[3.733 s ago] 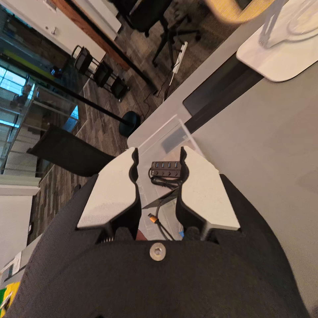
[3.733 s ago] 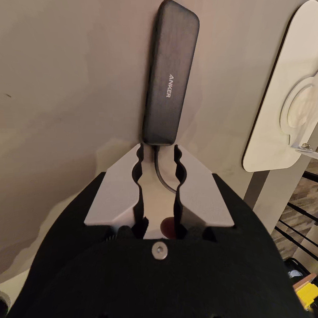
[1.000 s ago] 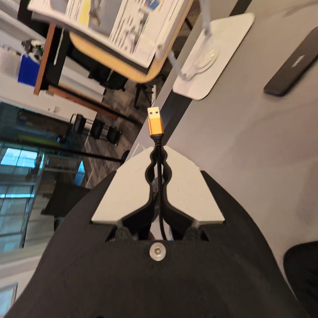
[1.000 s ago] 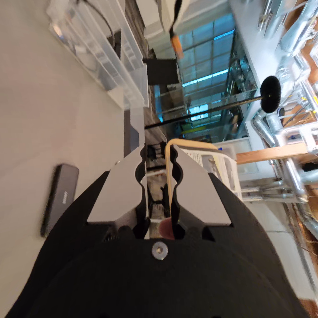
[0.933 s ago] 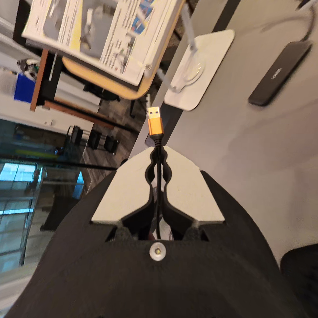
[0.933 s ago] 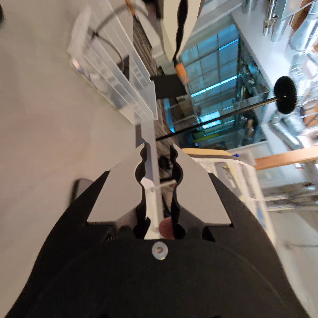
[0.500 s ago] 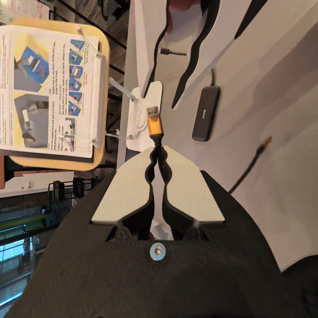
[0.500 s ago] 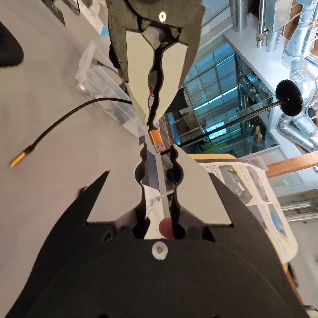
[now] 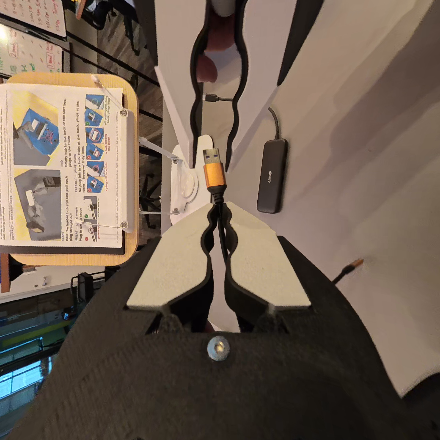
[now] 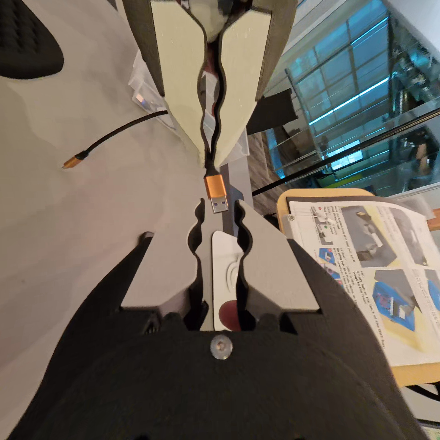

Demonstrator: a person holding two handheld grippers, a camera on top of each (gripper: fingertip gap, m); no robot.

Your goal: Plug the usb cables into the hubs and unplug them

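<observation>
My left gripper (image 9: 219,204) is shut on the black cable just behind its orange USB plug (image 9: 214,171), which sticks out forward above the grey table. My right gripper (image 10: 220,204) faces it, open and empty. The plug's metal tip (image 10: 219,204) sits between the right fingertips (image 10: 240,209) without touching them. In the right wrist view the left gripper (image 10: 210,154) comes in from the top. The black hub (image 9: 272,176) lies flat on the table to the right, with nothing plugged in. The cable's other orange end (image 9: 354,264) lies loose on the table and also shows in the right wrist view (image 10: 73,162).
A wooden board with a printed instruction sheet (image 9: 66,166) stands on a white base (image 9: 183,188) at the table's edge. A clear plastic box (image 10: 147,95) sits behind the left gripper. A black rounded object (image 10: 26,40) lies at the far left of the right wrist view. My left and right fingertips are right by each other. From either gripper's tips it is about 20 centimeters to the black hub (image 9: 272,176).
The two grippers have swung to face each other and closed in. The plug tip now sits between the right gripper's open fingers. The left keeps its hold on the cable.
</observation>
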